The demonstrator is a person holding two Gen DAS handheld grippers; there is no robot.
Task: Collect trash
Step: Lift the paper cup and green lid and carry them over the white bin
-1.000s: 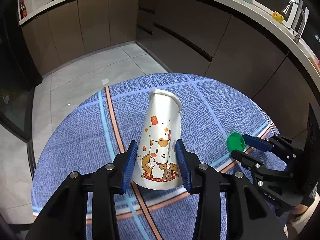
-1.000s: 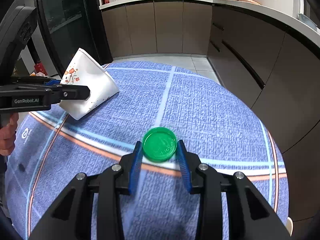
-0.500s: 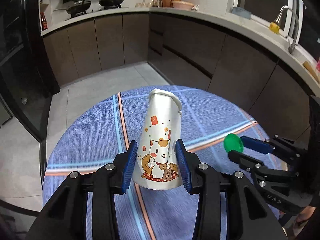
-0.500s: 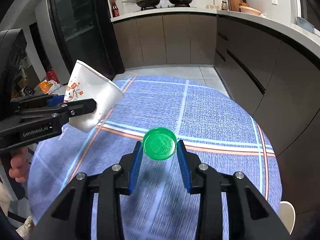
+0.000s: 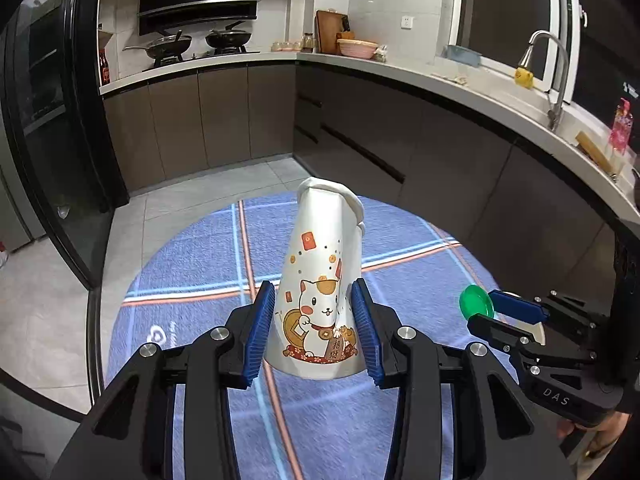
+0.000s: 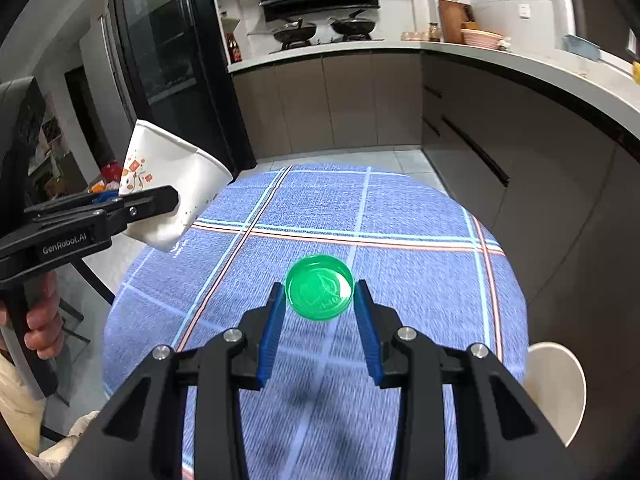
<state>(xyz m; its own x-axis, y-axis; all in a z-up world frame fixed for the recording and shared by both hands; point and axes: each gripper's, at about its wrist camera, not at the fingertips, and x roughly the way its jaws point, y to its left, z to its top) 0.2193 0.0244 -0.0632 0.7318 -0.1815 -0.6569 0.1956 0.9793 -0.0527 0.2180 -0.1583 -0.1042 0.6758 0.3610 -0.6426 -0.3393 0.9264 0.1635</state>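
Note:
My left gripper (image 5: 314,320) is shut on a crushed white paper cup (image 5: 320,280) with a cartoon cat print, holding it in the air above the round table. The cup also shows at the left of the right wrist view (image 6: 172,184), clamped in the left gripper (image 6: 136,206). My right gripper (image 6: 320,308) is shut on a round green plastic lid (image 6: 319,287), also lifted off the table. The lid (image 5: 475,303) and right gripper (image 5: 502,314) show at the right of the left wrist view.
A round table with a blue plaid cloth (image 6: 400,216) lies below both grippers. Dark kitchen cabinets (image 5: 360,120) and a pale counter curve around behind and to the right. A black fridge (image 6: 168,60) stands at the left. A white stool seat (image 6: 556,384) is at the table's right edge.
Both grippers have risen well above the table and tilted up, carrying the cup and the lid; more of the kitchen shows now. Both grips are unchanged.

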